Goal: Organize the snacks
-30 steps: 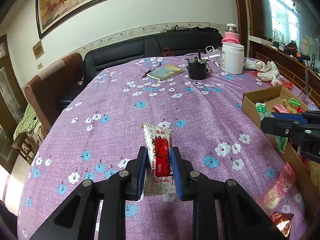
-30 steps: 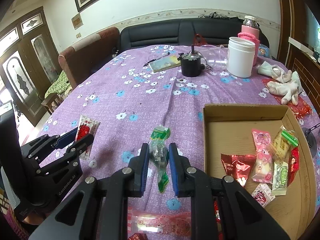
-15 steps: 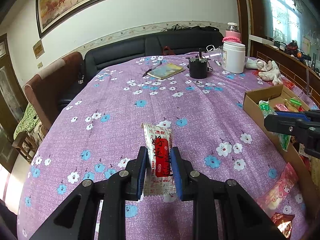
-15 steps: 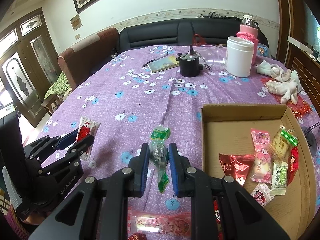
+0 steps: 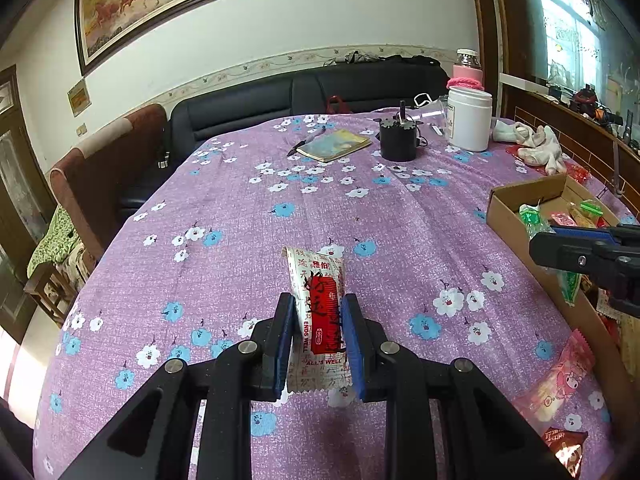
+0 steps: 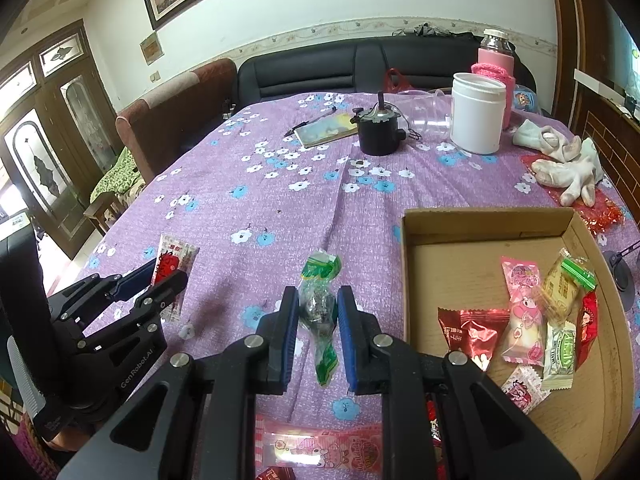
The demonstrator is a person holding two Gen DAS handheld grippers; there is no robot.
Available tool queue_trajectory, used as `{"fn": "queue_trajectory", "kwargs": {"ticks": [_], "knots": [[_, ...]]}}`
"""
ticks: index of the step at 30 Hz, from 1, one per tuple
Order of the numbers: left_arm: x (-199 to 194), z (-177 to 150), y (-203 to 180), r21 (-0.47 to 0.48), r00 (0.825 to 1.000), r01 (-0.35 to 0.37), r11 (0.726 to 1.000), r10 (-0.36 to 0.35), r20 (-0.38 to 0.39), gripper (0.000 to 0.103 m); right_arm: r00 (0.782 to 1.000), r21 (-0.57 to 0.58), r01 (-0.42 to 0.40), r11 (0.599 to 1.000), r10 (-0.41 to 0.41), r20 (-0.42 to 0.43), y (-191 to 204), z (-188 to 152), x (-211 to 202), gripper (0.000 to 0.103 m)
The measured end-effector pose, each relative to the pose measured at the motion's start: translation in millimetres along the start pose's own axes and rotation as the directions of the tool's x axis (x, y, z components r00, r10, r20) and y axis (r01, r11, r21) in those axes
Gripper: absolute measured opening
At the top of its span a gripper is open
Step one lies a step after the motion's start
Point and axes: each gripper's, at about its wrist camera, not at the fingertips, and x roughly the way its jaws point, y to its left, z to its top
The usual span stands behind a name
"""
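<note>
1. Left gripper (image 5: 316,332) clamped on a red-and-white snack sachet (image 5: 318,300), pads pressing its two long sides.
2. Sachet held upright above the purple flowered tablecloth (image 5: 248,240), long axis running away from the camera, sealed crimped end toward the fingers, other end pointing at the table's far edge.
3. White wrapper, red centre panel, black brush characters, small red print along one side.
4. Right gripper (image 6: 318,316) clenched on a clear candy wrapper with green twisted ends (image 6: 320,308), pads squeezing its dark middle.
5. Candy's long axis also lengthwise between the fingers: one green end fanned out beyond the tips, the other hanging below the pads.
6. Held above the cloth just left of the cardboard box (image 6: 408,264), close to its near-left wall.
7. In the box, toward its right side: a pink packet (image 6: 520,312), a shiny red wrapper (image 6: 468,330), several smaller sweets.
8. Long pink packet (image 6: 320,444) flat on the cloth by the table's near edge, under the right gripper.
9. White jar (image 6: 476,116), black pot (image 6: 378,132) and notebook (image 6: 326,130) near the far edge.
</note>
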Motion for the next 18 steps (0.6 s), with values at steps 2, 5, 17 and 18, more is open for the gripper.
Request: {"fn": "queue_trajectory", "kwargs": {"ticks": [2,5,17,18], "knots": [[0.0,0.0,0.0,0.000,1.000,-0.001,1.000,0.001,0.000,0.025,1.000,0.001,-0.002,1.000,0.002,0.001,-0.2,0.0,-0.1,0.019],[-0.2,-0.2,0.0,0.001,1.000,0.001,1.000,-0.001,0.001,0.025,1.000,0.000,-0.003,1.000,0.003,0.000,-0.1,0.0,-0.2,0.019],[-5.7,2.0,-2.0,0.011,1.000,0.012,1.000,-0.012,0.013,0.025,1.000,0.019,-0.004,1.000,0.004,0.007,-4.1,1.1,-2.0,0.019],[-5.7,2.1,-2.1,0.011,1.000,0.011,1.000,-0.012,0.014,0.025,1.000,0.024,-0.004,1.000,0.003,0.010,-5.7,1.5,-3.1,0.019]]}}
